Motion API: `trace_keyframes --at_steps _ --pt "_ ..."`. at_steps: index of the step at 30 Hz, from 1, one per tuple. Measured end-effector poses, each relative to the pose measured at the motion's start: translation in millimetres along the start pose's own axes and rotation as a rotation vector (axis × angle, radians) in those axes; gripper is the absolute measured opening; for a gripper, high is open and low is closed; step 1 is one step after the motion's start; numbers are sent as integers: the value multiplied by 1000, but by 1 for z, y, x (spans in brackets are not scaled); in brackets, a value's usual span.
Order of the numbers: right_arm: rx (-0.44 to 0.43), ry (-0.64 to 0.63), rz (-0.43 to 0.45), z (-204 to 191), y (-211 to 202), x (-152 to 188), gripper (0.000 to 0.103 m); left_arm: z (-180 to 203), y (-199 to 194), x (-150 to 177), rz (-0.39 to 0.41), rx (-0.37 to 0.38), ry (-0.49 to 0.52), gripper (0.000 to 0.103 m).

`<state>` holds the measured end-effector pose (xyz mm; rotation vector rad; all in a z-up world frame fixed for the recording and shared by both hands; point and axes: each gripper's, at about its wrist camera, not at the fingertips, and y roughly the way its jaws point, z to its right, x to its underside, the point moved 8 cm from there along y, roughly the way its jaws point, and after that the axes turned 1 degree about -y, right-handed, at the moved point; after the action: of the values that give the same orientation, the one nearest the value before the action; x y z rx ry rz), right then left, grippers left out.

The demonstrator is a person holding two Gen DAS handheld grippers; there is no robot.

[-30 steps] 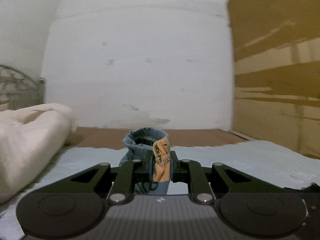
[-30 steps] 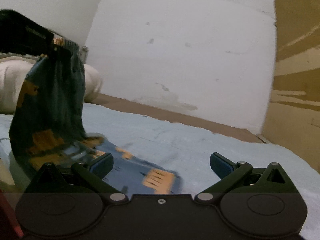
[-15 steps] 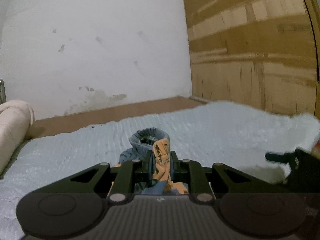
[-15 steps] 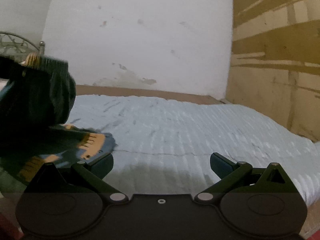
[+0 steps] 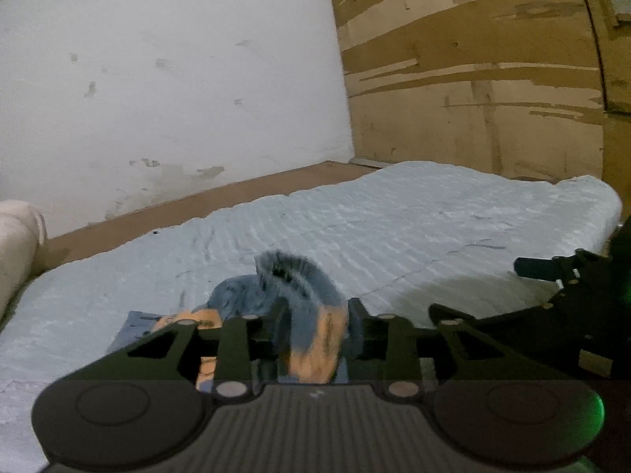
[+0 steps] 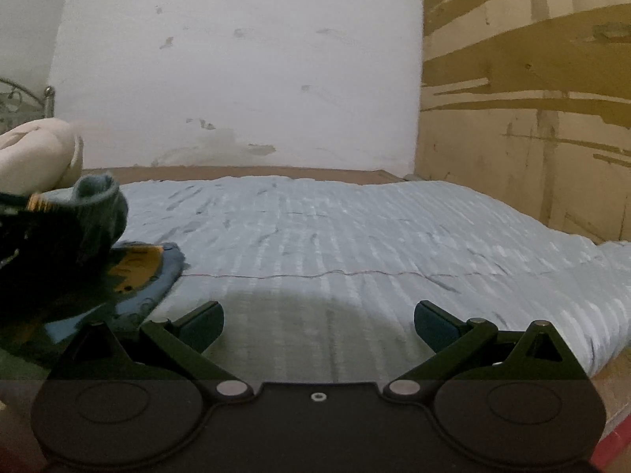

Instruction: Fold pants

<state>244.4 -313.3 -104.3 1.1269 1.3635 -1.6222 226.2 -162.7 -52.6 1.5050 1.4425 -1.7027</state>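
Nearest the lens, at the lower centre of the left wrist frame, the left gripper (image 5: pixel 313 333) was clamped on a bunched handful of the blue-and-orange pants (image 5: pixel 299 295), whose rest trailed down onto the bed (image 5: pixel 394 228) just beyond, while the right gripper (image 6: pixel 318 321) hovered wide apart and empty over bare bedding at the bottom of its own frame. Farther off, at the left edge of the right wrist frame, the pants lay crumpled rather than flat, so no fold looked made: spreading and every fold seemingly remained.
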Motion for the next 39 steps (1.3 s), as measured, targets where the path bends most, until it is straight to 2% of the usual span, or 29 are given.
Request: trace_keyframes --at_steps 4,7,11,13,17,20,23,26,31,35,39 --pt "12 6 -4 3 2 3 102 2 -2 1 1 6 20 50" --pt "15 8 -8 3 4 6 102 -3 -6 0 0 -20 20 64" --pt "17 4 1 2 6 7 102 -18 -12 -5 -5 -70 6 95" --pt "14 8 7 2 6 7 102 -27 -19 -7 0 -101 8 103" --pt "-2 21 20 1 5 7 102 -49 -34 -5 -9 -153 17 102" --pt "-31 31 31 -3 3 7 102 -58 -42 9 -40 -149 0 102" --pt "-144 79 29 -9 0 6 102 -60 -42 27 -80 -136 -19 102" --pt "-213 97 49 -15 -4 3 102 -56 -41 41 -108 -113 -16 102" --pt "-317 129 39 -24 -5 -1 102 -44 -40 44 -96 -78 42 95" --pt "-382 187 8 -29 -4 -11 102 -40 -35 46 -105 -36 37 88" --pt "-490 252 -51 -39 3 -24 99 -41 -28 44 -108 -7 26 75"
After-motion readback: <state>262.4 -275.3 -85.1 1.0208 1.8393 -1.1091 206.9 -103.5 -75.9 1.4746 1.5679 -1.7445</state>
